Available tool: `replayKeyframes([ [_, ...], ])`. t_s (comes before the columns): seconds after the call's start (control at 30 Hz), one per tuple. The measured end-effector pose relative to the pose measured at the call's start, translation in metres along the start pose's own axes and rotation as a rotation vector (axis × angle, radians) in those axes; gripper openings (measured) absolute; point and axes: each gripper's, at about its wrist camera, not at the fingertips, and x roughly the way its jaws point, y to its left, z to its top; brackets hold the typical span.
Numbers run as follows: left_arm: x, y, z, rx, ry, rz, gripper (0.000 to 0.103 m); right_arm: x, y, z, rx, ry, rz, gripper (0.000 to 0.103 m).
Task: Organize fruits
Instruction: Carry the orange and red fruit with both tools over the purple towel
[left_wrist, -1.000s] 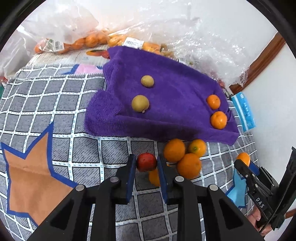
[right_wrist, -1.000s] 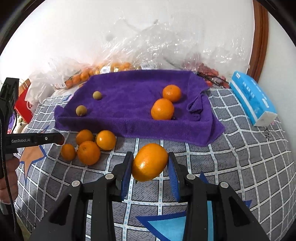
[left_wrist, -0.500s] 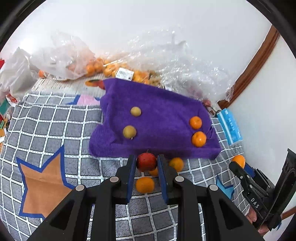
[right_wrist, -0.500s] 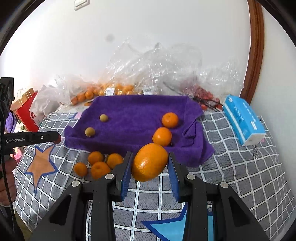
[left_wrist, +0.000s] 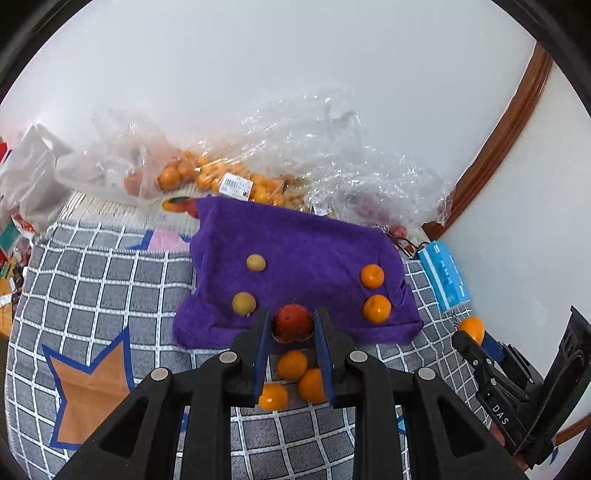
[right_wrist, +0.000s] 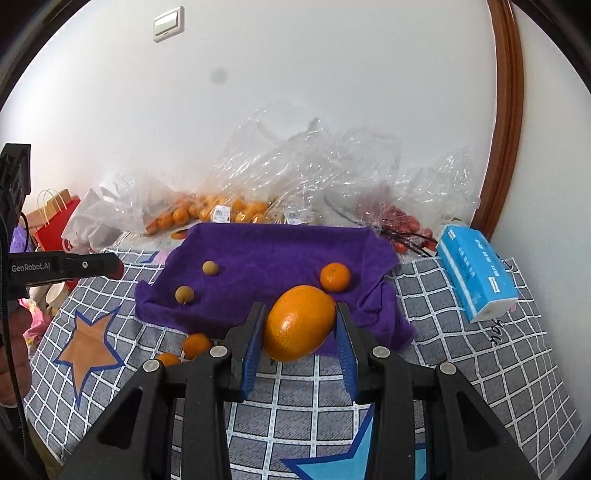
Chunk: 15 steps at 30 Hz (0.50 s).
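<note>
Fruit is in both tools, lifted clear of the checked blanket (left_wrist: 92, 280). The left tool (left_wrist: 291, 325) is clenched on a small red fruit (left_wrist: 292, 323) at the centre of its frame; the right tool (right_wrist: 300, 326) grips a big orange (right_wrist: 300, 323) at the centre of its own.

Judging by the layout, this is the carry step: both pieces look bound for the purple towel (left_wrist: 306, 243), which fills the middle of each view. On it, two tan fruits (left_wrist: 243, 302) sit at its left side and two small oranges (left_wrist: 376, 308) at its right. The next move seems to call for bringing the big orange over the right-hand group and finding a spot of its own for the red one, then lowering before letting go, since round fruit may roll off the towel's folded front edge.

Three loose oranges (left_wrist: 291, 364) lie on the blanket at lower centre of the left view, partly hidden behind the fingers; a fourth could be behind them. In the right view the held orange covers one of the towel's small oranges. Bags (right_wrist: 295, 177) along the wall at upper centre blur their contents. What kind the red fruit is I cannot tell.
</note>
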Motion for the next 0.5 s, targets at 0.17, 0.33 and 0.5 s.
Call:
replayKeyframes([
  [0.17,0.002,-0.003,0.01,0.013,-0.013,0.006,0.023,0.006,-0.006,0.005,0.005,-0.001,-0.02,0.037],
  [0.33,0.008,-0.002,0.02,0.013,-0.016,0.007,0.023,0.013,-0.015,0.012,0.022,-0.003,-0.037,0.037],
  [0.5,0.014,-0.002,0.032,0.017,-0.023,0.01,0.023,0.022,-0.022,0.02,0.022,-0.007,-0.051,0.037],
])
